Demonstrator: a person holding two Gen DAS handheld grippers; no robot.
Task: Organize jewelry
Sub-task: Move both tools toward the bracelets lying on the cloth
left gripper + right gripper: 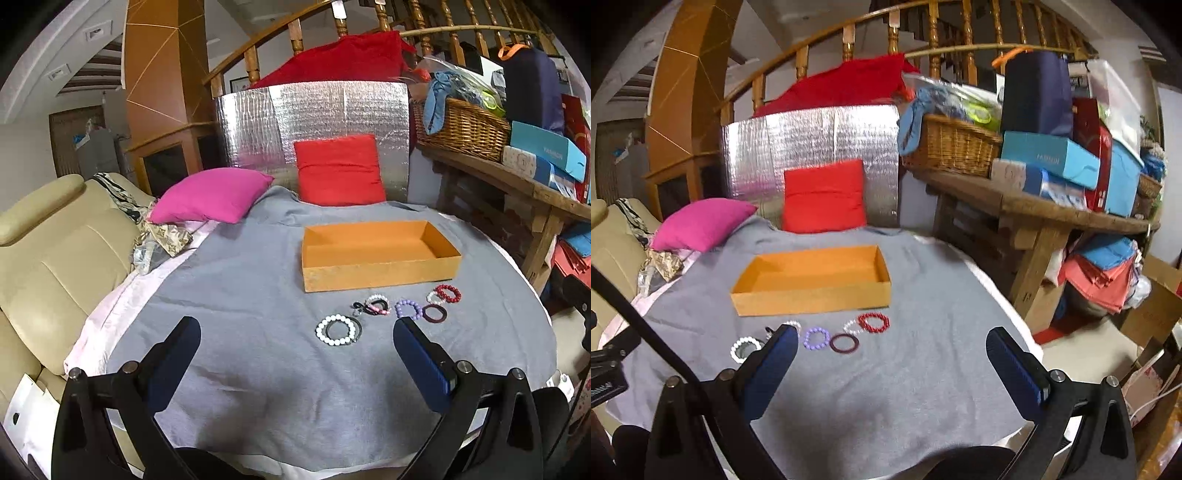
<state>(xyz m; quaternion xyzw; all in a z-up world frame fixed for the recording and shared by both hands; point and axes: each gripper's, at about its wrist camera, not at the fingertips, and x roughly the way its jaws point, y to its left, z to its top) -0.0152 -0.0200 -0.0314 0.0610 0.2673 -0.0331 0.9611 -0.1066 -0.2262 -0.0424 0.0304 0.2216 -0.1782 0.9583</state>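
An empty orange box [380, 254] [812, 280] sits on a table covered in grey cloth [240, 295] [923, 332]. Several bracelets lie in a row in front of it: a white bead bracelet [338, 329] [745, 348], a pink and black one [375, 305], a purple one [408, 308] [816, 338], a dark maroon ring [434, 314] [843, 343] and a red bead bracelet [448, 293] [873, 322]. My left gripper [297, 332] is open and empty, just short of the bracelets. My right gripper [892, 341] is open and empty, near the red and maroon ones.
A pink cushion [212, 194] and a red cushion [340, 170] lie at the back by a silver foil panel [314, 122]. A beige sofa [44, 258] stands at the left. A wooden bench [1052, 214] with a wicker basket [951, 146] and boxes stands at the right.
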